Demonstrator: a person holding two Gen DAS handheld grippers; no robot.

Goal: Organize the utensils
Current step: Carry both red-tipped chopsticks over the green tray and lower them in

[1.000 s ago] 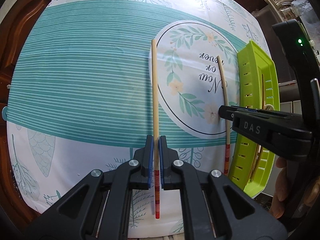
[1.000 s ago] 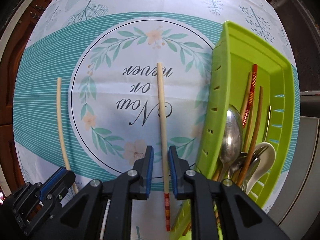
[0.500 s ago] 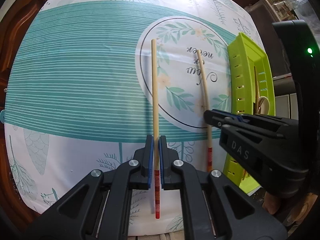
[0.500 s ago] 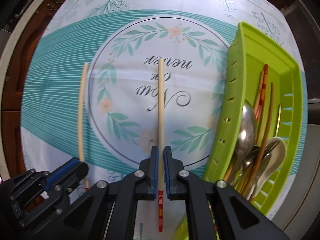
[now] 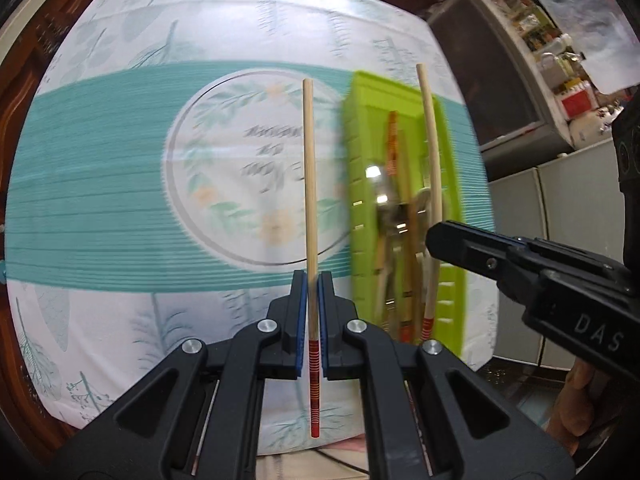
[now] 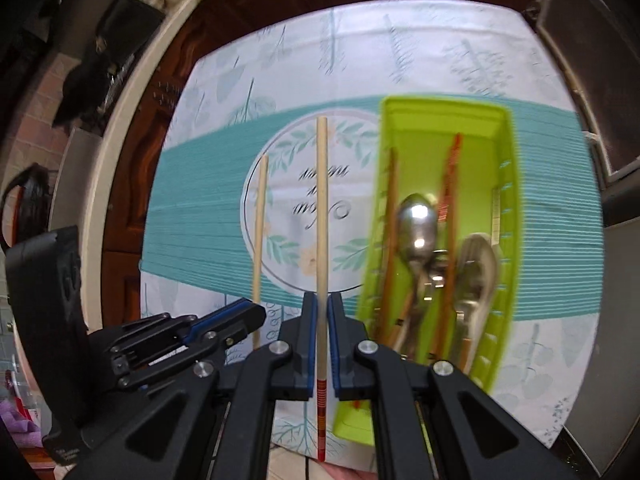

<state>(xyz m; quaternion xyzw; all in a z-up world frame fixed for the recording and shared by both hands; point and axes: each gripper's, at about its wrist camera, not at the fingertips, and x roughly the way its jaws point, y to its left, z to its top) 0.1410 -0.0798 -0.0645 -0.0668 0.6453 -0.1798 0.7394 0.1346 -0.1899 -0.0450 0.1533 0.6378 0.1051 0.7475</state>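
Now both chopsticks were lifted clear of the tablecloth (image 5: 100, 208), one clamped in the left gripper (image 5: 312, 284), the other in the right gripper (image 6: 322, 304), and carried toward the green tray (image 6: 506, 184) ahead.

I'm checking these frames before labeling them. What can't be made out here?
- Printed words on the tablecloth: smeared by motion blur in both views.
- Utensils in the green tray: blurred and overlapping in both views, so no reliable count.
- Right tool: its chopstick has its lower end hidden behind the tool body in the left wrist view.
- Left tool: its chopstick has its striped end hidden in the right wrist view.
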